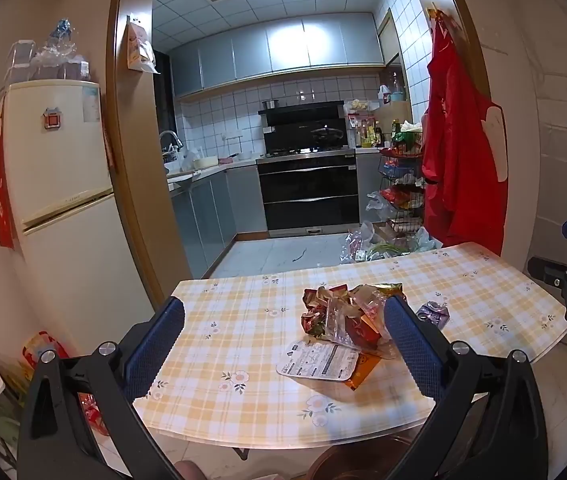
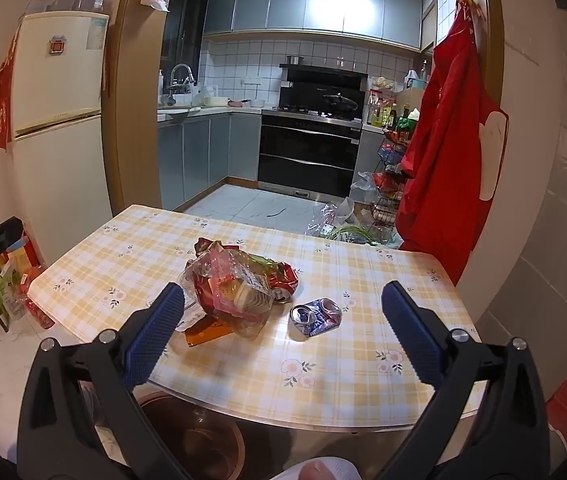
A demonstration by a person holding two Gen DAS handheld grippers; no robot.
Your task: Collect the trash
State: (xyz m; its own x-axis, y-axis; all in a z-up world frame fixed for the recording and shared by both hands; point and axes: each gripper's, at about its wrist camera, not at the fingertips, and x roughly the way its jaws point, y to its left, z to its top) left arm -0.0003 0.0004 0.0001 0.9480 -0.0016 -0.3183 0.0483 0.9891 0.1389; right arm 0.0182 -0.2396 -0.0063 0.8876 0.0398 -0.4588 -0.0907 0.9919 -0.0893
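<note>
A heap of crumpled wrappers and clear plastic (image 1: 343, 312) (image 2: 231, 284) lies mid-table on the yellow checked cloth (image 1: 243, 360) (image 2: 363, 280). A flat white printed lid (image 1: 317, 364) rests on an orange packet at the heap's near side. A crushed red can (image 2: 285, 278) sticks out of the heap. A crushed blue can (image 2: 315, 316) (image 1: 433, 312) lies apart to its right. My left gripper (image 1: 283, 344) is open above the table's near edge, with nothing between its pads. My right gripper (image 2: 283, 332) is open too, short of the blue can and empty.
A round brown bin (image 2: 199, 436) stands on the floor under the table's near edge. A cream fridge (image 1: 59, 184) is at the left, a red apron (image 1: 459, 152) hangs at the right doorframe, and bags (image 1: 383, 240) litter the kitchen floor beyond the table.
</note>
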